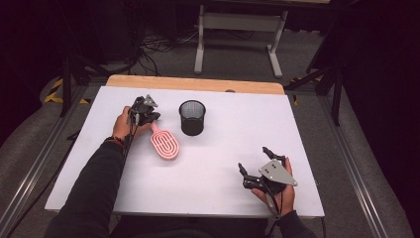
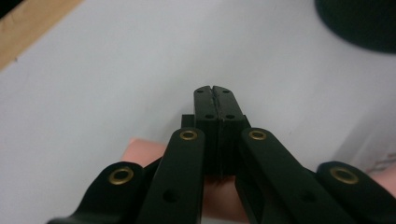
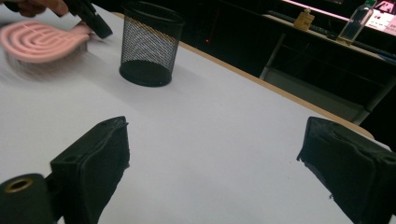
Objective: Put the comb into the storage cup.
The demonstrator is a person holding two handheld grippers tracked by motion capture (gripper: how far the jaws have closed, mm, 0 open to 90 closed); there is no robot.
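While the pink hairbrush [image 1: 165, 144] lies on the white table [image 1: 223, 168] just left of the black mesh cup [image 1: 192, 117], handle toward the left gripper [image 1: 146, 117], that gripper's jaws are clenched on the handle. Well apart, the right gripper [image 1: 255, 166] rests spread wide, grasping nothing.

— What is the left tool [image 1: 150, 119] clamped on?
— A pink hairbrush [image 1: 165, 144], oval-headed, with looping ridges across its back. The jaws are pressed together over the end of its short handle.
— How does it lie?
— Flat, or nearly so, low over the white tabletop [image 1: 223, 148], its head stretching away from the tool toward the person's side. In the right gripper view the brush head [image 3: 37, 41] looks blurred.
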